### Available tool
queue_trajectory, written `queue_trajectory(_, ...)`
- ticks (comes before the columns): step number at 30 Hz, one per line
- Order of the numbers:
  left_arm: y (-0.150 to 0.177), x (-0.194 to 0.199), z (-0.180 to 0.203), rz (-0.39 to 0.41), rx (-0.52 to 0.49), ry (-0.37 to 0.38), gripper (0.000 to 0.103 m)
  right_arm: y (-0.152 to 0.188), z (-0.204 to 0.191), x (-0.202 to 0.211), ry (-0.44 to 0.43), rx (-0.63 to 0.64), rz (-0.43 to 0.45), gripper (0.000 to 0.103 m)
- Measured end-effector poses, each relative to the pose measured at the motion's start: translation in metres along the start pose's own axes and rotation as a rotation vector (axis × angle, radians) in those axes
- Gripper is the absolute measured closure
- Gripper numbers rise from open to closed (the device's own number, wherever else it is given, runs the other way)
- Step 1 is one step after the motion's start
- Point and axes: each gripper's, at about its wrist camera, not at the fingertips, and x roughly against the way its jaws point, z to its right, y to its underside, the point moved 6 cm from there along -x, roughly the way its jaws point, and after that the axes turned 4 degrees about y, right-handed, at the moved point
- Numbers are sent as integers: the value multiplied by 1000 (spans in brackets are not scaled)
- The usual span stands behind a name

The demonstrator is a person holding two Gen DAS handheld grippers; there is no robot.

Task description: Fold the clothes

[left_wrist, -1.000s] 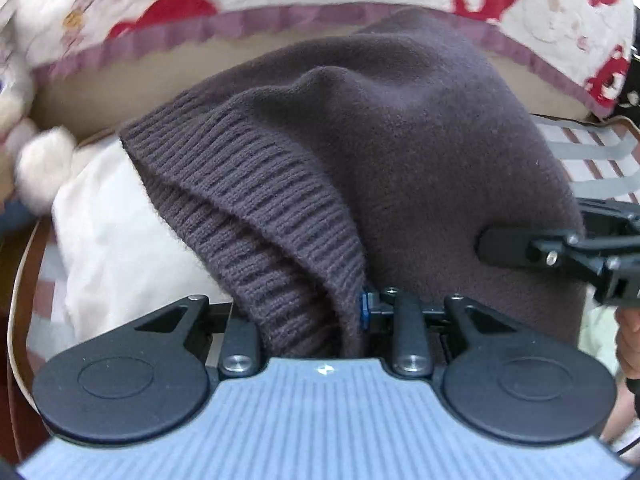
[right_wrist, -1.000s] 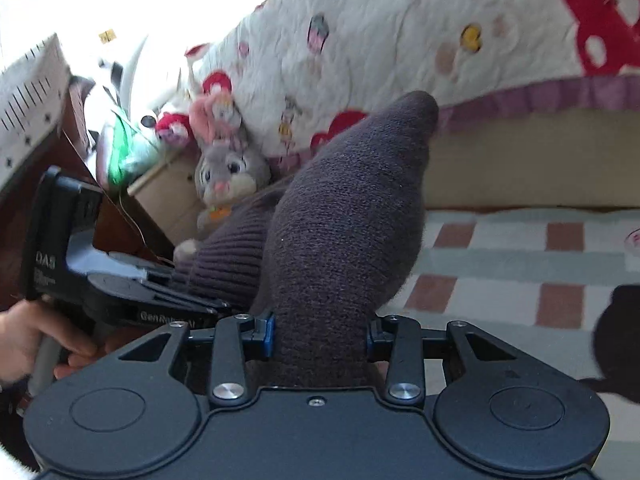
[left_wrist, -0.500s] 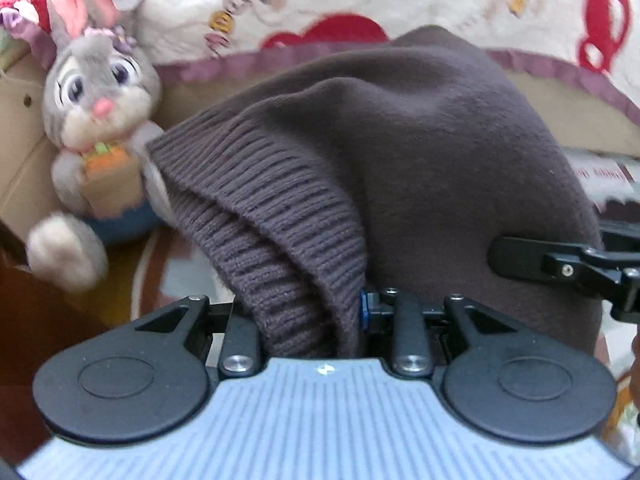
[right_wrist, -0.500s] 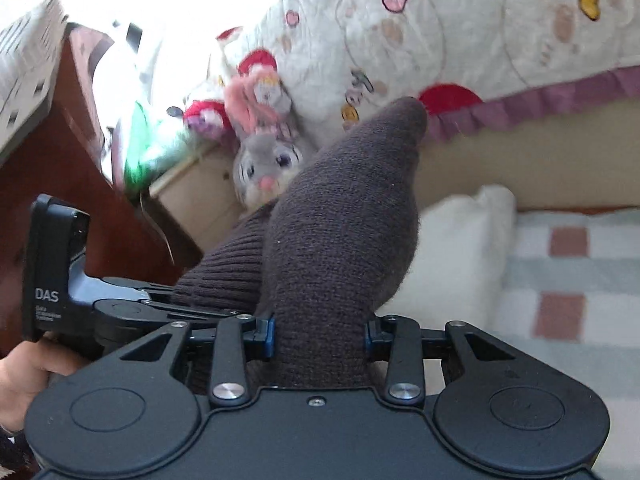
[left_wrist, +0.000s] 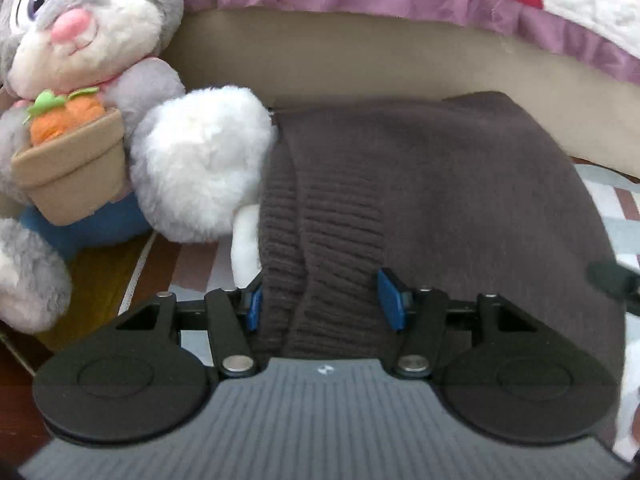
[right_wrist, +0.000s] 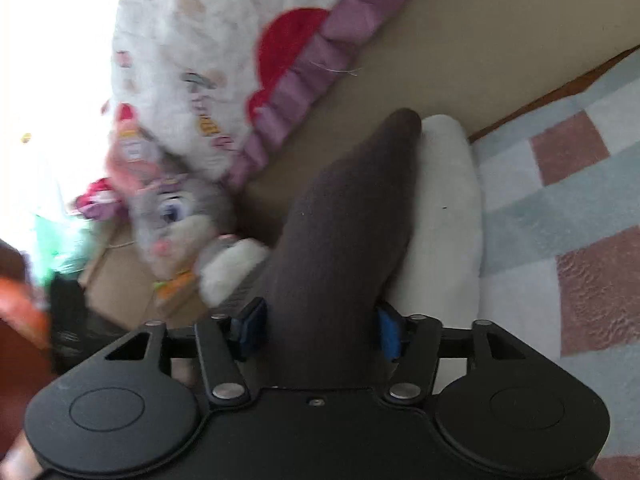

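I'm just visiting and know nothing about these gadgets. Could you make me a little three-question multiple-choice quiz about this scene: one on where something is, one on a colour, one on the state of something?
1. Where is the plush rabbit relative to the dark sweater in the left wrist view?
A. To its left
B. On top of it
C. Hidden under it

2. What colour are the pads on the left hand-held gripper?
A. Red
B. Blue
C. Yellow

3. How does the sweater lie at the left hand-held gripper?
A. Clear of the jaws
B. Pinched flat
C. Between spread jaws

Answers: 1 A, the rabbit sits left of the knit, its white foot against the sweater's edge. 2 B, both pads show blue. 3 C, the jaws are opening, with the ribbed hem between them and a gap at the right pad.
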Motion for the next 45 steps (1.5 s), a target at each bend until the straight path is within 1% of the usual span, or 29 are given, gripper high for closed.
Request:
queue_trajectory(3,9,10,-18,22,100,76,48,11,-3,15,-20,26,-29,32)
queue_trajectory(5,17,13,-30,21,161,116,48,26,-5,22,-57,24,-86,32)
queue_trajectory(8,38,15,-45,-32,224,167,33,50,-8,32,-123,-10,-150,31)
queue_trajectory(11,63,21,-55,-21,279,208,32,59,-11,29,-101,-1,-138,30)
queue_trajectory(14,80,22,-63,9,346,249,25,55,-11,22,-86,-29,-113,30)
queue_trajectory(16,83,16,-69,21,408,276,25,49,-8,15,-78,-80,-70,20)
queue_trajectory(17,84,14,-70,30,434,283,26,46,-6,10,-79,-108,-46,20)
queue_trajectory(18,85,13,-69,38,444,279,35,45,-4,5,-76,-129,-47,24)
queue_trajectory(19,83,14,-67,46,423,265,46,45,-1,0,-71,-147,-58,43)
queue_trajectory(20,78,22,-60,66,352,246,73,42,-4,0,-73,-157,-66,48)
queue_trajectory(21,71,33,-50,93,261,224,86,39,-9,1,-78,-164,-72,55)
queue_trajectory(22,64,44,-40,121,169,203,87,36,-14,3,-82,-171,-78,61)
queue_trajectory(23,59,57,-34,146,135,205,88,32,-21,10,-120,-186,-81,64)
queue_trajectory(24,55,71,-30,170,138,222,88,27,-29,20,-172,-203,-82,70)
queue_trajectory(25,53,83,-28,185,148,248,88,22,-37,30,-224,-221,-84,74)
queue_trajectory(26,54,91,-26,182,134,252,88,17,-46,40,-275,-238,-86,75)
queue_trajectory(27,57,93,-24,167,98,225,89,18,-49,46,-261,-199,-82,76)
queue_trajectory(29,72,78,-23,90,77,185,90,24,-52,55,-175,-71,-72,77)
queue_trajectory(31,89,58,-25,1,120,170,93,40,-35,52,-119,-79,-103,77)
queue_trajectory(32,95,52,-23,-24,126,149,93,49,-25,50,-93,-96,-122,78)
queue_trajectory(34,102,48,-18,-52,82,90,92,65,-8,48,-57,-123,-150,80)
queue_trajectory(36,96,56,-9,-37,-22,17,89,77,-3,50,-18,-69,-165,80)
queue_trajectory(38,83,74,-4,51,-2,-13,89,80,-10,50,77,61,-197,83)
queue_trajectory(39,75,85,-4,131,52,19,89,80,-17,52,133,128,-210,83)
queue_trajectory(40,68,98,-5,230,128,78,89,78,-26,54,191,194,-222,81)
queue_trajectory(41,62,109,-4,303,199,149,85,77,-37,56,228,282,-224,80)
queue_trajectory(42,56,111,-1,317,229,195,78,77,-50,57,256,381,-223,80)
queue_trajectory(43,53,108,6,298,197,197,75,77,-56,57,259,416,-229,79)
queue_trajectory(45,51,94,22,244,95,165,75,79,-60,55,244,428,-246,80)
